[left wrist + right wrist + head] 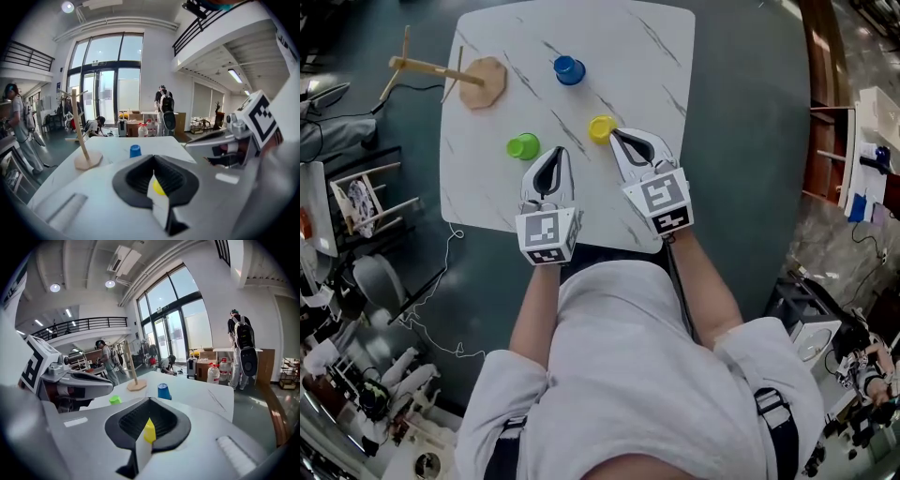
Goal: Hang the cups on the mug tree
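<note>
Listing, from the head view:

- Table (656,56): white, marble-veined top, filling the upper middle of the frame.
- Mug tree (483,82): wooden post with pegs on a flat wooden base, at the table's upper left corner. In the left gripper view it stands upright at left (80,136); in the right gripper view it is far back, left of centre (133,371).
- Blue cup (569,69): upper middle of the table, right of the mug tree and apart from it. It stands centre in both gripper views (135,151) (163,391).
- Green cup (523,146): left of centre on the table, just up and left of the left gripper's tip.
- Yellow cup (602,128): centre of the table, just beside the right gripper's tip; contact cannot be told.
- Left gripper (555,153): lower middle of the table, pointing up the frame. Its jaws are closed together on nothing (153,161); a sliver of the yellow cup (158,187) shows beyond the pads.
- Right gripper (615,134): right of the left one, angled up and left. Its jaws are likewise closed together (149,401), with the yellow cup (149,431) seen past them, not clamped.
- All three cups stand on the table, off the tree.
</note>
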### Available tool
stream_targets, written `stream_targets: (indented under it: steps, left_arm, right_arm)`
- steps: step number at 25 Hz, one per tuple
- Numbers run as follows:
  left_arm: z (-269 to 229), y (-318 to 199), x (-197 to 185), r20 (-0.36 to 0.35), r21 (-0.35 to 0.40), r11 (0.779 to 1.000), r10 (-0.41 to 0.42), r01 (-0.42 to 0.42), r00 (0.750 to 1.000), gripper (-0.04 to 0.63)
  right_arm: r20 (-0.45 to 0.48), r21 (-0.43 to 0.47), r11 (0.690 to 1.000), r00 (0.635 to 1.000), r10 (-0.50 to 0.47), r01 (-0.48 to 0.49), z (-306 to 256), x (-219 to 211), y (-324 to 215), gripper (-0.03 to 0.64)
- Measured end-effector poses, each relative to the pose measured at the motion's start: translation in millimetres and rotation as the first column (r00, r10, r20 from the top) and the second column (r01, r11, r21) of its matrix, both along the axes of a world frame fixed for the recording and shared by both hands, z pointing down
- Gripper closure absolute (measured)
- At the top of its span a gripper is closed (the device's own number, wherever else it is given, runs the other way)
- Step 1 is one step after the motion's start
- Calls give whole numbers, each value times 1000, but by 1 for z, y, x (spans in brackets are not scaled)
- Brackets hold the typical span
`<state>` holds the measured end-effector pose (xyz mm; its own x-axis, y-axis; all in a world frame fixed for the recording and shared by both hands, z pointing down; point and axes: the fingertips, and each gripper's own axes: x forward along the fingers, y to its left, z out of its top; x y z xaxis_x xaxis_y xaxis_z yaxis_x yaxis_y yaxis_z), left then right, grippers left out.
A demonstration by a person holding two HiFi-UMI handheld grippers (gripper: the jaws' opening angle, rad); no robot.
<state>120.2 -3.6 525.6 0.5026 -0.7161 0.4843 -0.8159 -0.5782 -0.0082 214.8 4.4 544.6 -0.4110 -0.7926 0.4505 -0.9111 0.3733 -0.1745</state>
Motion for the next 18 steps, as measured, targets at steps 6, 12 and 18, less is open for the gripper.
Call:
stream_targets:
  steps: [6,12,18]
  left_arm:
    - [14,-5,-1,4,-31,999,-12,13,1000,592]
    - [20,-7,-14,15,-45,998,-36,36,999,592]
    - [25,-6,-24,26,-58,997,-54,55,998,592]
  right_arm:
    - [-22,-65,998,1000,11,-13,27,-10,-5,615]
    - [-46,-78,996,998,29,-33,39,-16,-14,560]
    - [-78,-124,991,997,30,-39,59,-22,-20,465]
